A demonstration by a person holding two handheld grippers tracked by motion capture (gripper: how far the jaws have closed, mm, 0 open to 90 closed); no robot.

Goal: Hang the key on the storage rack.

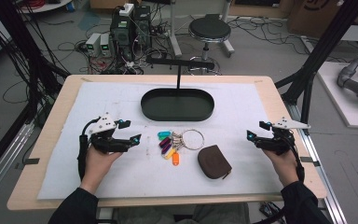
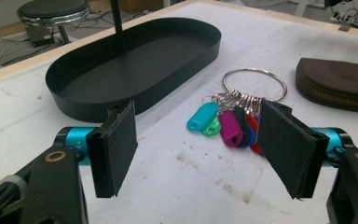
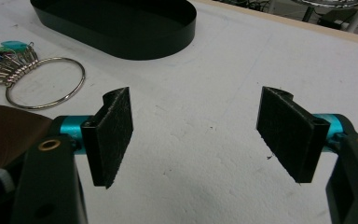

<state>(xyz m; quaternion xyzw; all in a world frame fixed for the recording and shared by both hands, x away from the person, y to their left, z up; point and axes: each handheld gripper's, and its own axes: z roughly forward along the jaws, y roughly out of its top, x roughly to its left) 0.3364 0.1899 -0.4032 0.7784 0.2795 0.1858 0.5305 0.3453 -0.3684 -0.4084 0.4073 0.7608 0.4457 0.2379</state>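
On the left side of the table, the left gripper (image 1: pixel 129 131) sits in the person's left hand (image 1: pixel 99 161). Its two black fingers are wide apart, and nothing is between them. It hovers over the white mat (image 1: pixel 98 100), pointing toward the middle.

Just to the right of it lies the bunch of keys (image 1: pixel 171 144). The little tags are teal, green, purple, pink and orange. They fan out from a big silver ring (image 1: pixel 192 139) that lies flat on the mat. In the left gripper view the key tags (image 2: pixel 223 125) lie just past the open fingers, near the right-hand one, and are not touched.

Behind the keys stands the black oval tray (image 1: pixel 177 115), with a thin black post rising from its far side. It has nothing in it.

To the right of the keys, a bit nearer the person, lies a small brown pouch (image 1: pixel 213 161) with a zip. It is near the ring but not touching it.

Far over on the right, the right gripper (image 1: pixel 256 130) is held in the right hand (image 1: pixel 284 163). Its fingers are wide apart too, with only bare mat between them. It is well apart from the pouch and the keys.
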